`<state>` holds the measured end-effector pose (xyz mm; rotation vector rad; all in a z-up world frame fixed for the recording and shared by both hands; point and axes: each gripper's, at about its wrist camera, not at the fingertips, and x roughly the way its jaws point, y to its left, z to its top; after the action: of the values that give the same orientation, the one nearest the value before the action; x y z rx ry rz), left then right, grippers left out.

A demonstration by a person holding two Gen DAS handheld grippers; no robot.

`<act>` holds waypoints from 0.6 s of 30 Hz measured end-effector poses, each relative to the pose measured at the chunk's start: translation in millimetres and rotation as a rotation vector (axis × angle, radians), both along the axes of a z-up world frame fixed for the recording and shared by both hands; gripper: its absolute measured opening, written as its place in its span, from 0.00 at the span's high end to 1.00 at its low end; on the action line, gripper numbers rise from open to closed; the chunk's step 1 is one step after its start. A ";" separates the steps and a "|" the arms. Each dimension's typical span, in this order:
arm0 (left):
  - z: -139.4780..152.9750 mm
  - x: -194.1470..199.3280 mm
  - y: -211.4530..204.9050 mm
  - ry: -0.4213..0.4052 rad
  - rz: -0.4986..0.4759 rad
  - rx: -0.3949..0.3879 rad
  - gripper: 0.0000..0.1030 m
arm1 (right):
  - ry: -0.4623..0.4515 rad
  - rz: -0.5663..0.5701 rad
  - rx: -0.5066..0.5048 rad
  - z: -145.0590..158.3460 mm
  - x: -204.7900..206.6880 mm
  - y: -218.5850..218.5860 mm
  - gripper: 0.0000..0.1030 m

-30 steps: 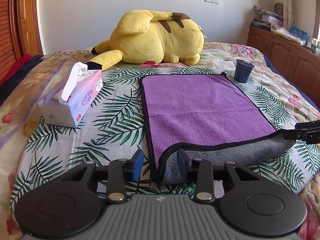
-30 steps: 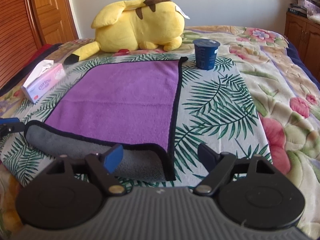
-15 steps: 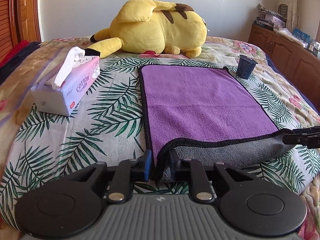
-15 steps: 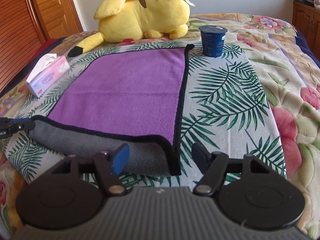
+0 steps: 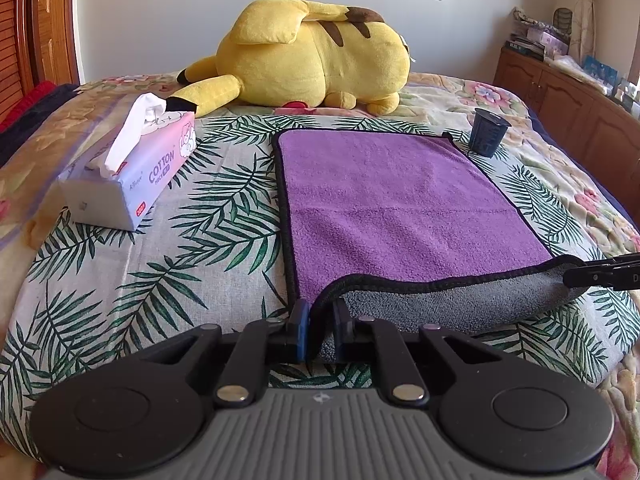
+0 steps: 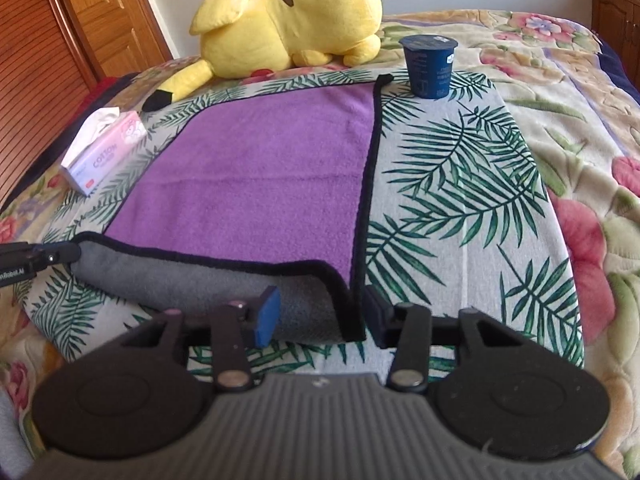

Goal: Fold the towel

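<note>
Towel (image 5: 400, 200) lies mid-frame, near edge rolled; left gripper (image 5: 320, 328) clenched on its corner, right gripper (image 6: 320, 316) released around the other.

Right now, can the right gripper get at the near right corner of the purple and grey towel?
Probably yes. The right gripper has its jaws open on either side of the purple and grey towel's rolled near right corner, with nothing between them.

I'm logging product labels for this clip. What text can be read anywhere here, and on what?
"COTTON" on the side of the tissue pack; the smaller print and red badge under it are too small to read.
"...nRobot.AI", cut off by the frame edge, on the left gripper.
Blue cup: white label print, too blurred to read.
</note>
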<state>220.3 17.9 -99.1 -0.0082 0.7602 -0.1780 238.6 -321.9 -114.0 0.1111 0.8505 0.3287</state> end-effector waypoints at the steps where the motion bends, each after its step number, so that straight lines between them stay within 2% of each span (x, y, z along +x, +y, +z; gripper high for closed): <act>1: -0.4 -0.1 -0.2 0.000 -0.001 0.001 1.00 | 0.000 0.001 0.001 0.4 0.0 -0.5 0.63; 3: -1.1 0.0 -0.2 0.001 -0.002 0.002 1.00 | -0.001 -0.002 0.000 1.2 0.2 -2.0 0.68; 5: -1.1 -0.1 -0.5 0.001 -0.004 0.001 1.00 | -0.004 -0.003 -0.003 1.7 0.7 -3.5 0.78; 10: -0.5 -1.2 -1.1 -0.006 -0.010 -0.002 1.00 | -0.009 -0.002 -0.005 2.8 0.7 -6.0 0.88; 18: 1.7 -2.8 -2.7 -0.020 -0.020 -0.004 1.00 | -0.027 0.015 -0.012 3.8 -0.5 -5.7 0.95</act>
<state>217.5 15.3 -97.5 -0.0026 0.7404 -0.1989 238.1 -327.5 -110.2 0.0888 0.8272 0.3387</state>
